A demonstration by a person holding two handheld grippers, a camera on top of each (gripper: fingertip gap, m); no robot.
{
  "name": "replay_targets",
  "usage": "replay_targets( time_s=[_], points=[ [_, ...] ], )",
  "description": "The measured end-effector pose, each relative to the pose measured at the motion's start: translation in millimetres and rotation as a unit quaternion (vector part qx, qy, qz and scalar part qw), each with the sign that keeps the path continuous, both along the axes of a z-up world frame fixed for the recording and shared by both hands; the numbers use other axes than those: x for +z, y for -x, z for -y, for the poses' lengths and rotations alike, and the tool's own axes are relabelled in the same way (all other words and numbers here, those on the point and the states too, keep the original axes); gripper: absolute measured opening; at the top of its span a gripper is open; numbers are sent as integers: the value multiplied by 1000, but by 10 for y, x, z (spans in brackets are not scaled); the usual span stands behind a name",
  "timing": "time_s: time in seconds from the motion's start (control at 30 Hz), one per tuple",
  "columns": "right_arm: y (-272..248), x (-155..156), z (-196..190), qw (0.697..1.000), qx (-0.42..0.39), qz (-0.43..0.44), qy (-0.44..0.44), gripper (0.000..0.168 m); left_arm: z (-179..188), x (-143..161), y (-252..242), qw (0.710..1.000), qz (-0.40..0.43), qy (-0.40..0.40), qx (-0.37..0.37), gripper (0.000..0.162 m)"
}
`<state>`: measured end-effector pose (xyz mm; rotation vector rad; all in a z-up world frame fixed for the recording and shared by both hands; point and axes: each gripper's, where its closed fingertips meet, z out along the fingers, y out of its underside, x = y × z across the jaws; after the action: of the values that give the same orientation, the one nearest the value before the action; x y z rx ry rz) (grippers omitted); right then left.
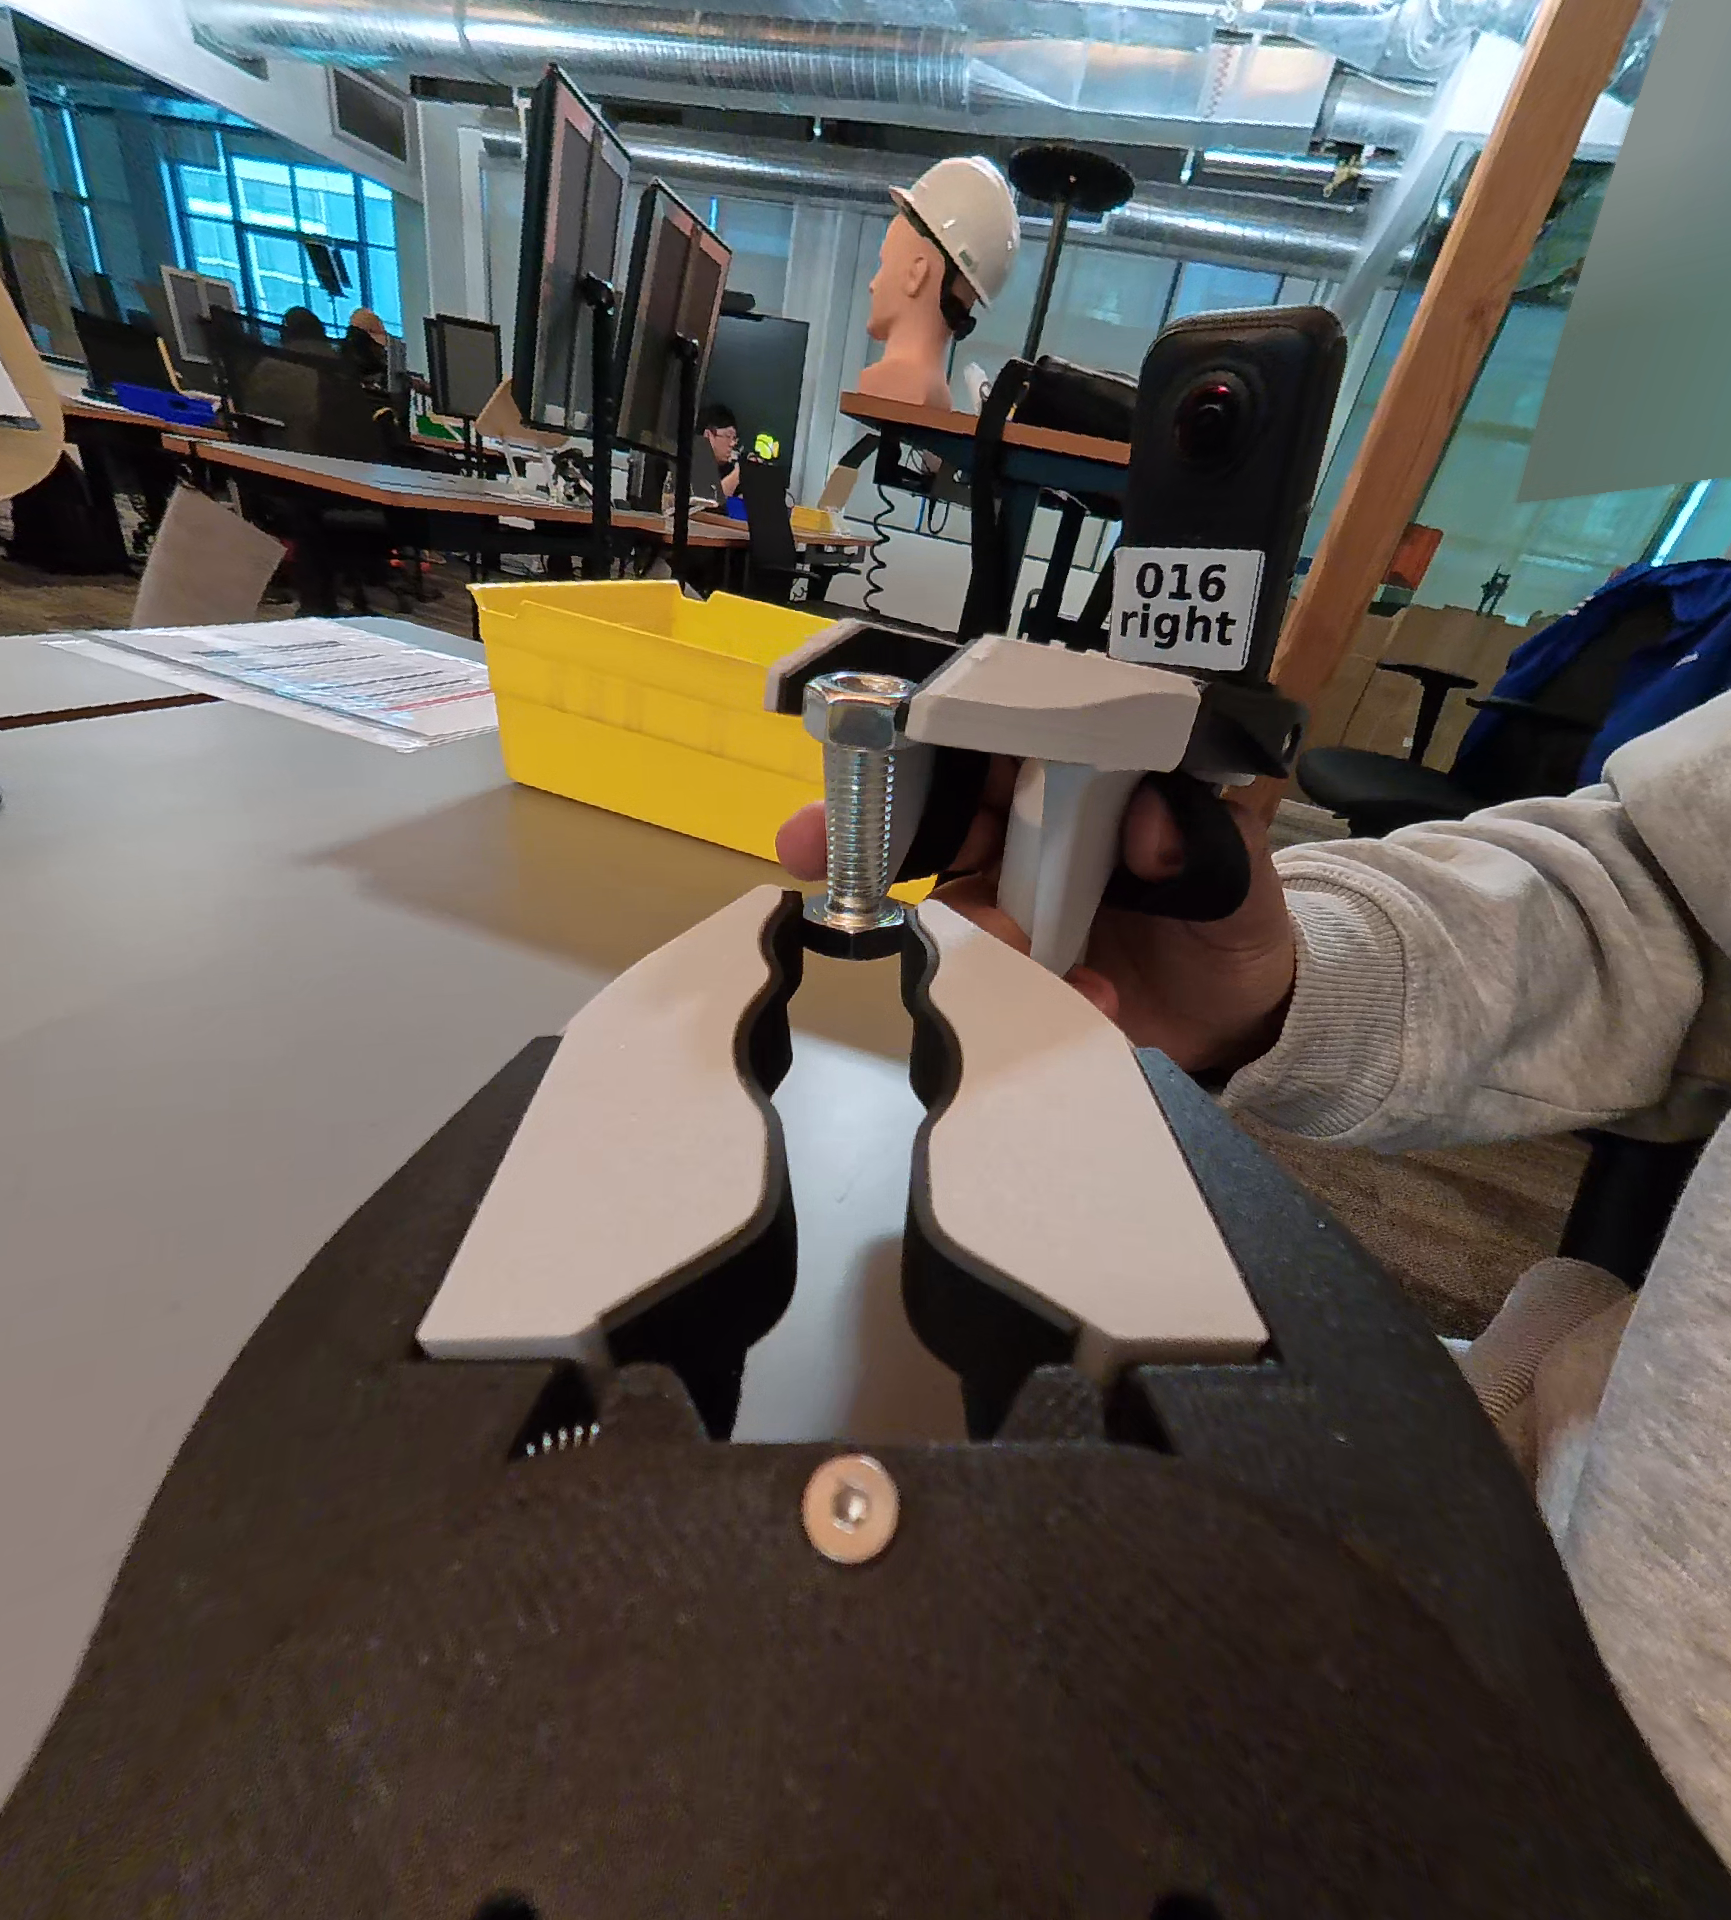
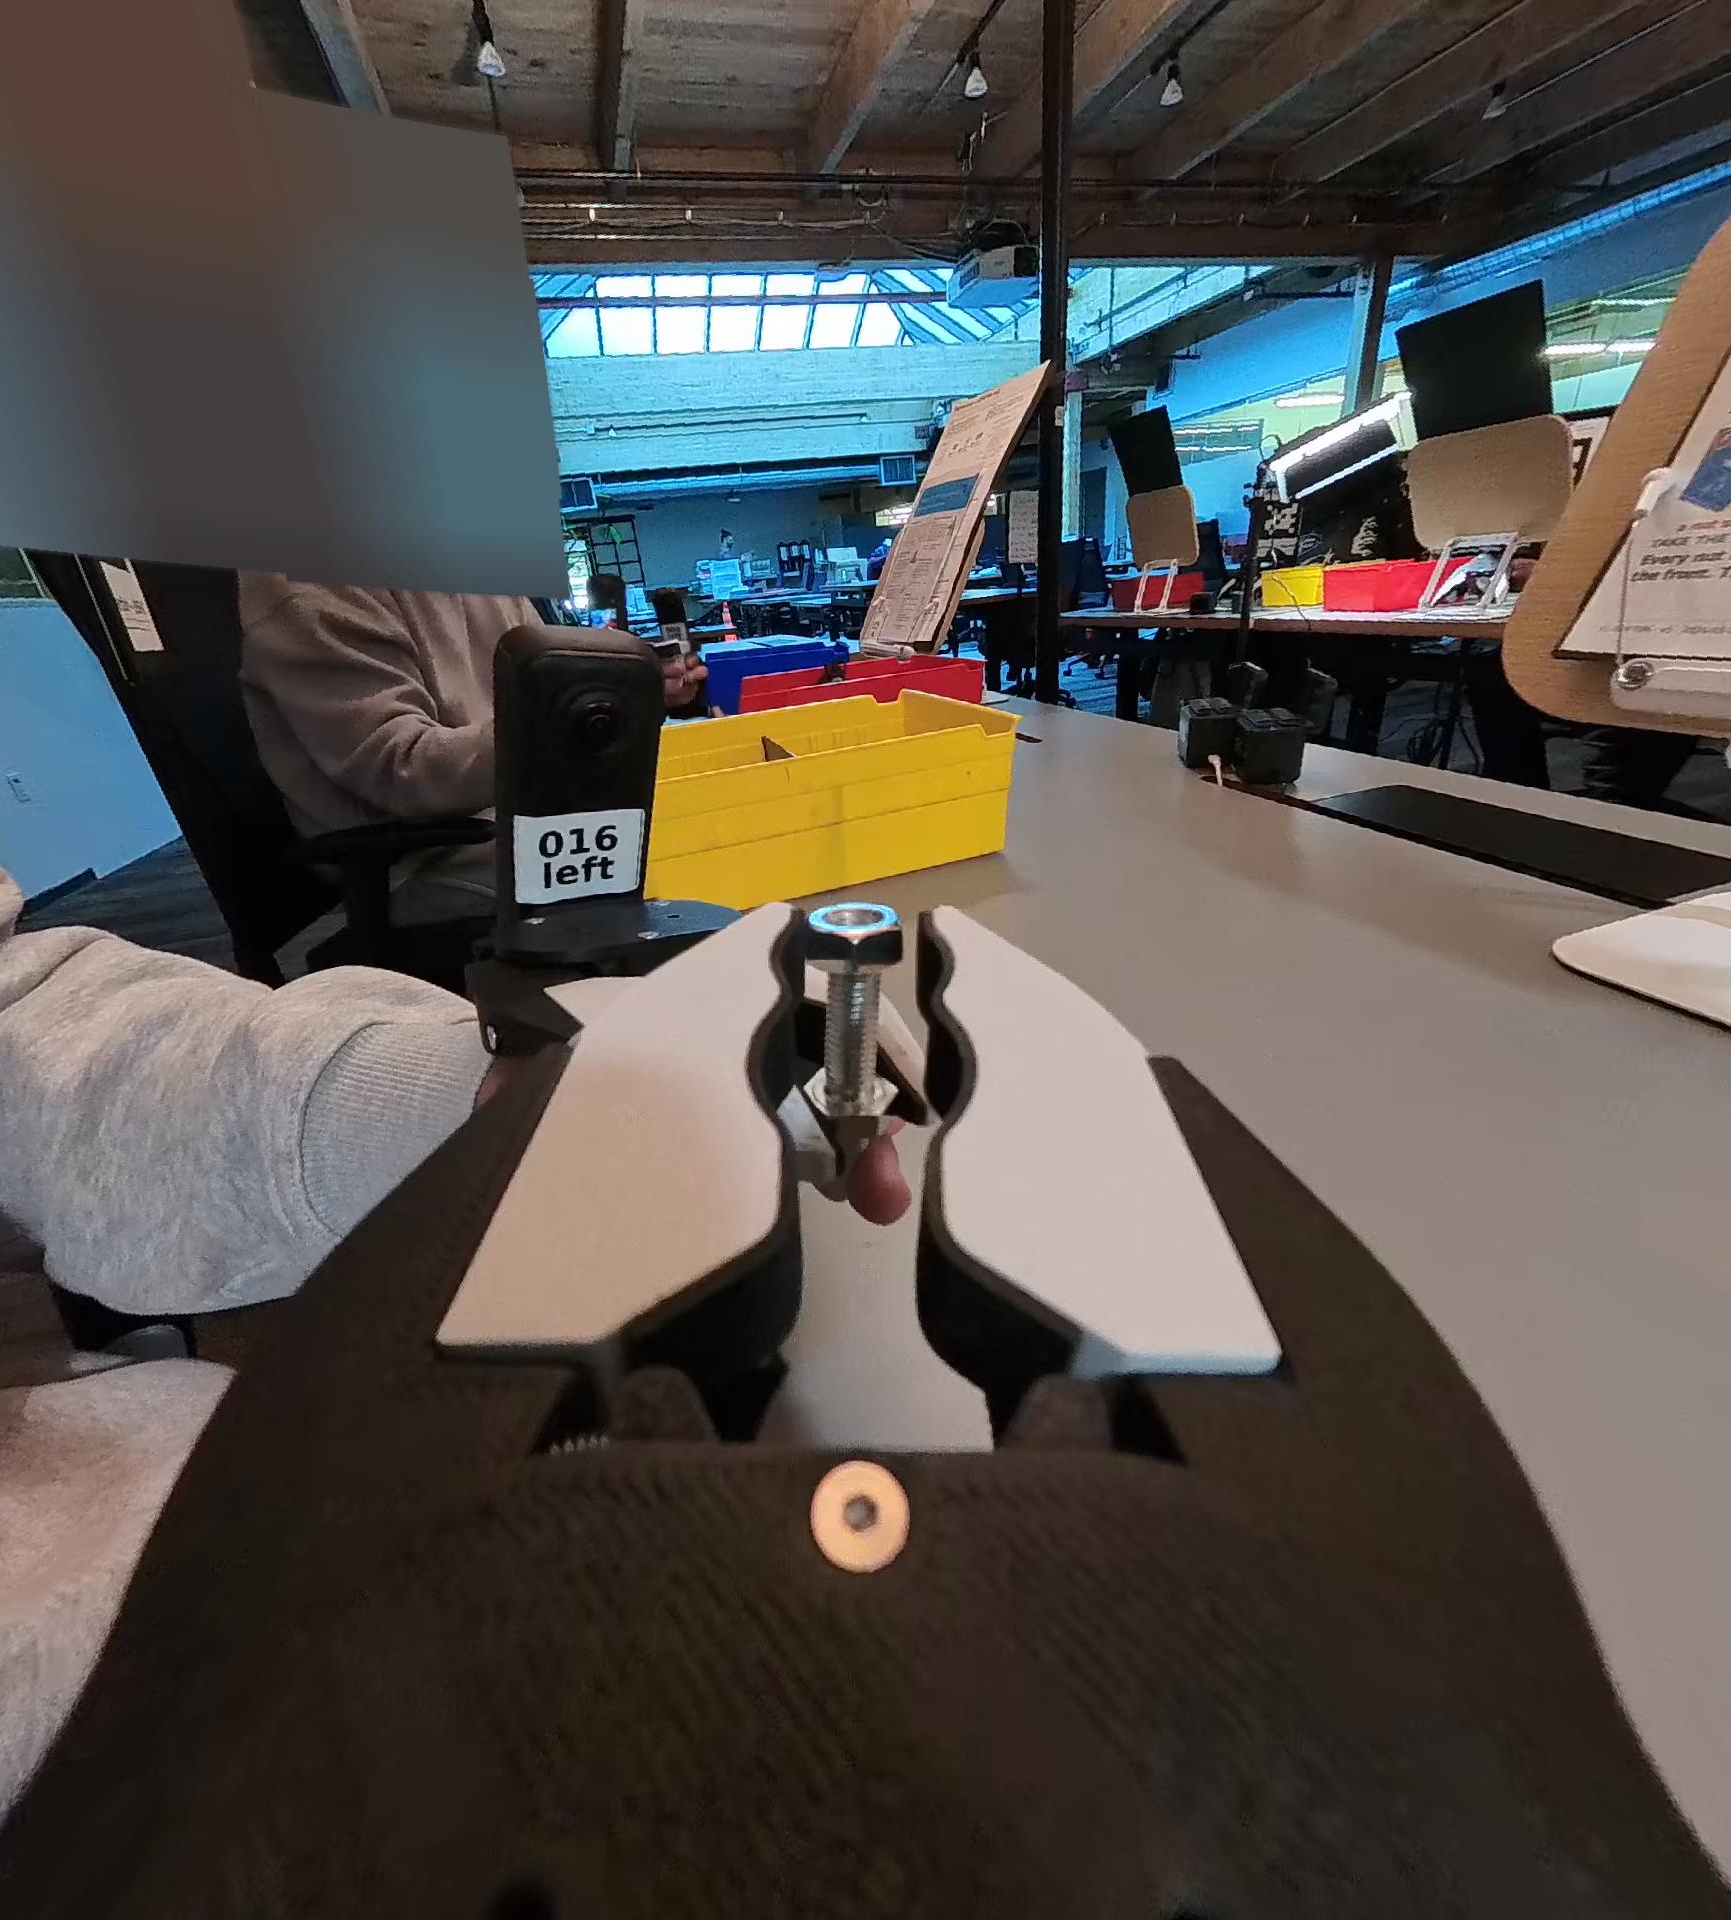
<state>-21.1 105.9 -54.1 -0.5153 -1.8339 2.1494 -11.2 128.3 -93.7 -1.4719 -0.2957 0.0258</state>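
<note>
My left claw (image 1: 845, 925) pinches the bolt's (image 1: 856, 821) lower hex end; my right claw (image 2: 853, 935) pinches the upper hex piece, bolt upright between them above the grey desk (image 1: 217, 935). Yellow bin (image 1: 632, 696) sits far behind. Both pieces remain joined.

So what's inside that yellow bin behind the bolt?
In the right wrist view the yellow bin shows a brown divider and bare inner walls. Its floor is hidden by the front wall, so any contents cannot be seen.
</note>
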Motion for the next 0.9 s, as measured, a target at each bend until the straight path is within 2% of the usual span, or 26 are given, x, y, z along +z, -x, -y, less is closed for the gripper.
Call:
replay_targets(
  time_s=[0.33, 0.7, 0.9],
  points=[
    [-26, 16, 3, 1000, 5, -4, -2, 17, -6, 18, -14, 1000, 3, -7, -5, 18],
    [-25, 159, -92, 999, 2, 7, 52, 17, 12, 77, -25, 999, 13, -30, -10, 18],
    [-60, 133, -31, 999, 8, 0, 42, 17, 5, 75, -28, 999, 15, -33, -14, 18]
  ],
)
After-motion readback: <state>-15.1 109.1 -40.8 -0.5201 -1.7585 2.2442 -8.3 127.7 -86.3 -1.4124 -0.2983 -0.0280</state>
